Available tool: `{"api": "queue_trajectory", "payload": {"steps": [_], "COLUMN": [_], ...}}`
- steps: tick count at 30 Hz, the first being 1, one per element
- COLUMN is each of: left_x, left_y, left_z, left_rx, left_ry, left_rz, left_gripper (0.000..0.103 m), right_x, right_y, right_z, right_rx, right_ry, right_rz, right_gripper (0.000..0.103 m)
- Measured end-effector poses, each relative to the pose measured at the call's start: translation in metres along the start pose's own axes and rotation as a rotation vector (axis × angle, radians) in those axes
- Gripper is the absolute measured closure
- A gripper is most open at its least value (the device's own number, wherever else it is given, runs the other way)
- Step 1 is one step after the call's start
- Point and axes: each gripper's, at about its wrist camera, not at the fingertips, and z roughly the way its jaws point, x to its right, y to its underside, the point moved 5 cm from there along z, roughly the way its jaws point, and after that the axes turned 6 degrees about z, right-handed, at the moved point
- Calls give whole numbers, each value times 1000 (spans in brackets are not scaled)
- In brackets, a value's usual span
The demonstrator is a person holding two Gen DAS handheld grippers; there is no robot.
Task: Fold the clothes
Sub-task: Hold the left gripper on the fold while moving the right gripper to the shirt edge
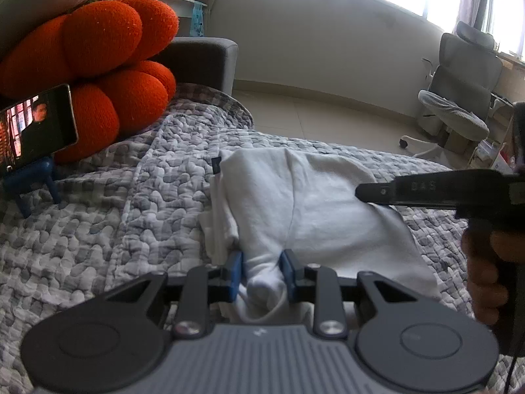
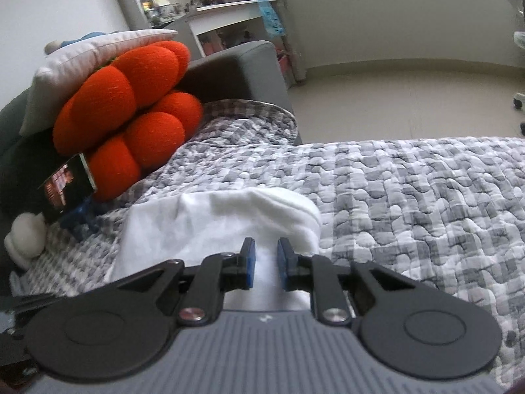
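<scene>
Our left tongs (image 1: 261,272) are clenched on a bunched corner of the white garment (image 1: 328,210), the cloth bulging out between the blue pads (image 1: 235,271) at the near edge of the pile. Our right tongs (image 2: 265,264) stand over the same white cloth with a gap between their pads; white shows in that gap, but we cannot tell whether they pinch it or merely hover. In the left view the right tongs reach in from the right, above the far-right part of the garment. The garment lies partly folded on the grey quilted bed cover (image 1: 137,203), a seam running from near to far down its middle and loose layers spilling at its left side. We judge the step in hand to be carrying a fold across. To do it well, we should keep the left grip firm, take the matching corner with the right, lift both evenly, and lay the edge straight along the seam so the loose left layers get tucked under. Further left, the phone on its stand (image 1: 36,128) and the orange cushion (image 1: 108,65) sit well apart from the cloth.
</scene>
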Motion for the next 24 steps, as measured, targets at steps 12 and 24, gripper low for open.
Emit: {"api": "queue_trajectory", "payload": {"steps": [12,24], "left_x": [-1,0], "left_y": [0,0], "left_z": [0,1], "left_rx": [1,1], "left_ry": [7,7], "left_rz": [-7,-11], "left_gripper": [75,75], "right_x": [14,7], "right_y": [-8,-5], "right_z": [18,23], "right_rx": [11,11], "right_ry": [30,68], "right_rz": [57,-5], "right_gripper": [96,94]}}
